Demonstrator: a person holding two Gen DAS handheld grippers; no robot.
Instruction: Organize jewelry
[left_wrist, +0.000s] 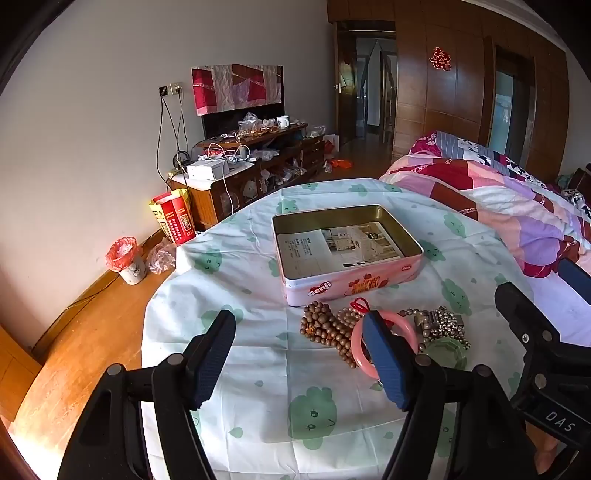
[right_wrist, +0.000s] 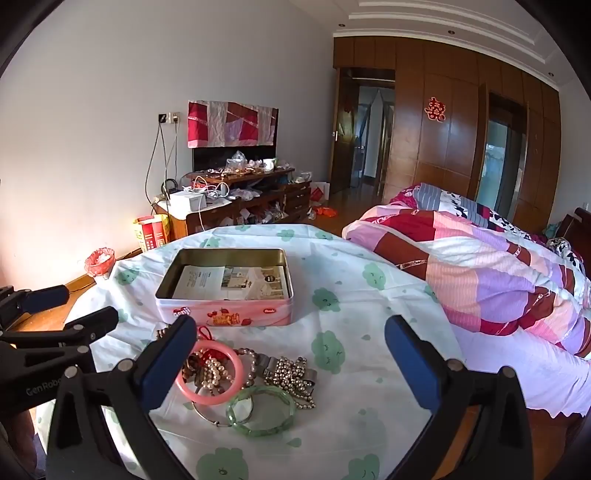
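Left gripper (left_wrist: 299, 354) and right gripper (right_wrist: 291, 354) hover wide apart, nothing between their jaws; just beyond, the jewelry pile (right_wrist: 255, 373) lies on the tablecloth (right_wrist: 369, 295); behind it the open pink tin (right_wrist: 225, 317), long axis across the view.

An open pink tin (left_wrist: 347, 258) with a printed leaflet (left_wrist: 338, 245) inside sits on the cloth-covered counter (left_wrist: 240, 266). Just before it lie wooden beads (left_wrist: 325, 328), a pink bangle (left_wrist: 360, 350), a green bangle (left_wrist: 445, 352) and metal beads (left_wrist: 443, 321). The left claw (left_wrist: 299, 363) hangs wide apart, holding nothing; the right claw (left_wrist: 539, 295) shows at right.
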